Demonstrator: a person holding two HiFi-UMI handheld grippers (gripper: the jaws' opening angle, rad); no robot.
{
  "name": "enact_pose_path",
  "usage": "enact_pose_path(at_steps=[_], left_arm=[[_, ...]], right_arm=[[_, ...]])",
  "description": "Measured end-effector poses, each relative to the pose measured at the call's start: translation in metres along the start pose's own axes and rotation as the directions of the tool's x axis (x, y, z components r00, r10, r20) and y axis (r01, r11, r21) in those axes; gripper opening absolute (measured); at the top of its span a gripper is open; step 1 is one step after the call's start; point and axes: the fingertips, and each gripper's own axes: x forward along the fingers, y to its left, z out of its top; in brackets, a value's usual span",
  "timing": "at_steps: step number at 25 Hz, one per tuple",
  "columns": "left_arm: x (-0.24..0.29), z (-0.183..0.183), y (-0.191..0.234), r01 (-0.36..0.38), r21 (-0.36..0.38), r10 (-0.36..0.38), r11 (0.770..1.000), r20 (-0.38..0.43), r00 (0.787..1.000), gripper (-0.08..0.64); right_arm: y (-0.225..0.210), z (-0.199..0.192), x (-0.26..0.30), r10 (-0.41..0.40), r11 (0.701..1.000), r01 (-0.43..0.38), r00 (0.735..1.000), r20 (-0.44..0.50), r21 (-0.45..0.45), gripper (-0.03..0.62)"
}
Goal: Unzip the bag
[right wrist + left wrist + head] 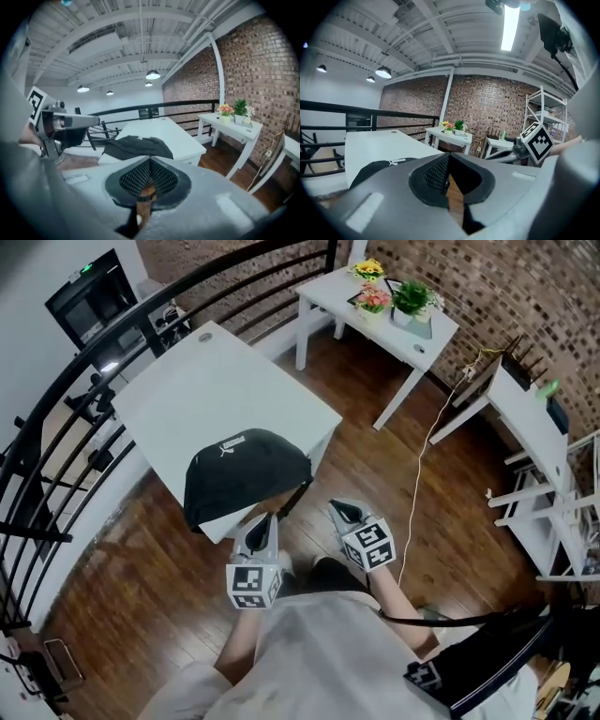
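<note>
1. The bag (246, 474) is a black, slumped dome on the corner of the white bench (216, 390) nearest me.
2. I judge it soft and light. It looks like thin fabric that will crumple, and it may slide on the smooth top if I tug from one side only. I expect to pin the cloth beside the zip with one gripper and draw the tab with the other. The tab is likely small and easy to lose from the pads.
3. No view shows me the zip or its tab. Only a small white logo (232, 444) marks the top of the bag.
4. My left gripper (262, 526) has its jaws clenched on nothing. It sits near the bag's near edge and is not touching it, as far as I can tell. My right gripper (345, 512) is also closed and empty, off to the bag's right over the wooden floor (375, 484).
5. The head view gives the layout from above, with the bag on the bench and both grippers short of it. The left gripper view catches only a sliver of the bag, low at its left. The right gripper view shows the bag's low, sagging profile straight ahead, which the head view flattens.
</note>
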Motion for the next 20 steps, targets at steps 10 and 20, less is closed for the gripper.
enact_pose_path(at_steps=[10, 20], left_arm=[[0.077, -0.105, 0.010, -0.070, -0.160, 0.023, 0.985, -0.277, 0.960, 0.017], [0.107, -0.156, 0.016, -0.126, -0.155, 0.059, 0.980, -0.381, 0.923, 0.017]], right_arm=[[-0.062, -0.086, 0.110, 0.023, 0.993, -0.044, 0.982, -0.188, -0.112, 0.087], [-0.079, -0.132, 0.206, 0.060, 0.914, -0.149, 0.969, -0.239, -0.378, 0.087]])
